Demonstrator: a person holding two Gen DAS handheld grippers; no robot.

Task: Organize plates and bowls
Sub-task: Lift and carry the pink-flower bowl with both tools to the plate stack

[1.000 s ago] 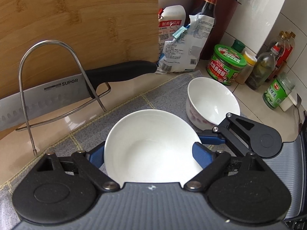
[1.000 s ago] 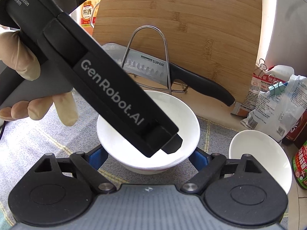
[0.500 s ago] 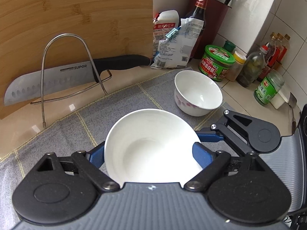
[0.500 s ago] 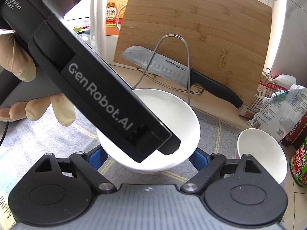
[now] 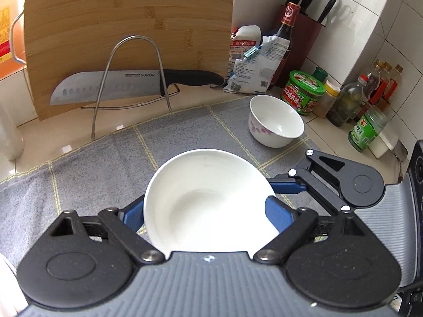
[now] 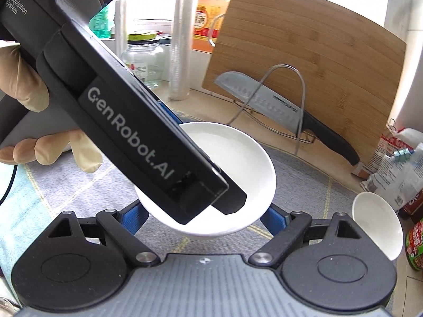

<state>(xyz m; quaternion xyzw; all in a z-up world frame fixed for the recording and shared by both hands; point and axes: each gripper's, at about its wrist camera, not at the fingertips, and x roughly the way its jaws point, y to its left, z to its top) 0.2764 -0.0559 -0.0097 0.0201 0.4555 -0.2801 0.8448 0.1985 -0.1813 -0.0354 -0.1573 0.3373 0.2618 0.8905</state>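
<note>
A plain white bowl [image 5: 208,203] hangs above the grey cloth [image 5: 92,163], gripped from two sides. My left gripper [image 5: 206,212] is shut on it, blue pads pressing its left and right rim. My right gripper [image 6: 202,216] is shut on the same bowl [image 6: 238,158]; one of its blue fingers [image 5: 288,186] reaches the bowl's right edge in the left wrist view. In the right wrist view the left gripper's black body crosses over the bowl, held by a gloved hand [image 6: 23,92]. A smaller white bowl with pink flowers [image 5: 276,125] stands on the cloth's far right.
A bamboo cutting board [image 5: 127,26] leans at the back, with a knife [image 5: 132,85] resting in a wire rack [image 5: 137,79] before it. Bags, a sauce bottle, a knife block, jars and bottles [image 5: 304,92] crowd the back right corner. Plastic cups and a glass jar [image 6: 142,60] stand at the left.
Both grippers have drawn back and upward from the cutting board together, carrying the white bowl. The rack, knife and flowered bowl now sit farther away.
</note>
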